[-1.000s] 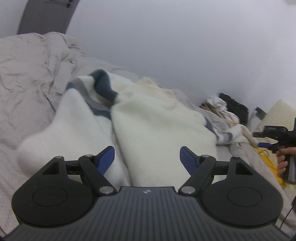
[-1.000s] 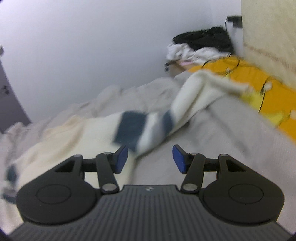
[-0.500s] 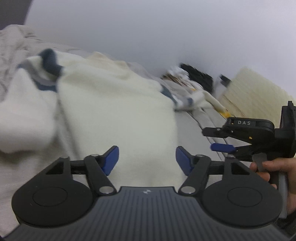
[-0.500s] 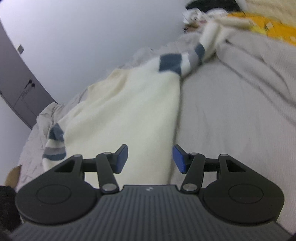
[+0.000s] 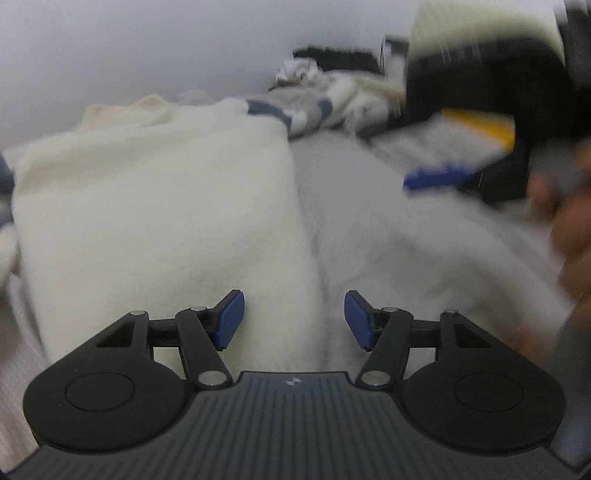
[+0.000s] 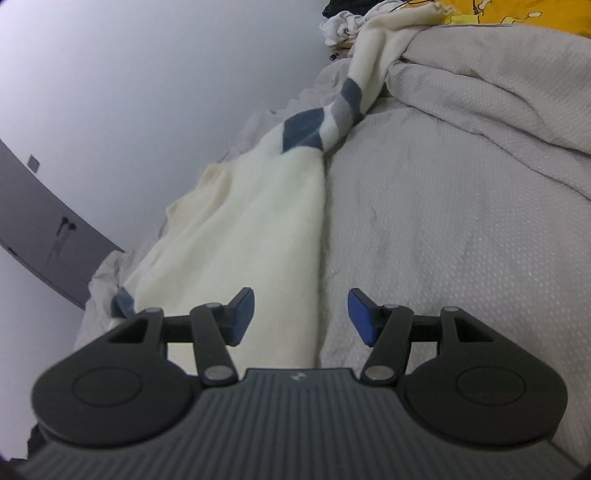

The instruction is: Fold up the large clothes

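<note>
A cream sweater (image 5: 159,206) lies flat on the grey bed cover (image 5: 388,229). Its striped blue and grey sleeve (image 5: 295,110) stretches away to the far right. My left gripper (image 5: 294,319) hovers low over the sweater's right side edge; its jaws are closing, with that edge below the gap and the pads pressing on nothing. In the right wrist view my right gripper (image 6: 301,315) hangs over the same edge of the sweater (image 6: 258,221), jaws opening and gripping nothing. The sleeve (image 6: 332,118) runs up to the far end. The right gripper's blue fingertip (image 5: 439,177) shows blurred in the left wrist view.
A person's hand (image 5: 569,236) holds the right gripper at the right of the left wrist view. A bunched fold of bed cover (image 6: 498,85) rises at the right. A yellow cloth (image 6: 517,14) and a heap of clothes (image 6: 340,26) lie at the far end; a grey door (image 6: 44,229) stands at left.
Both grippers have come down and swung onto the sweater's right side edge. The left jaws have narrowed a little. The right gripper now looms closer in the left wrist view.
</note>
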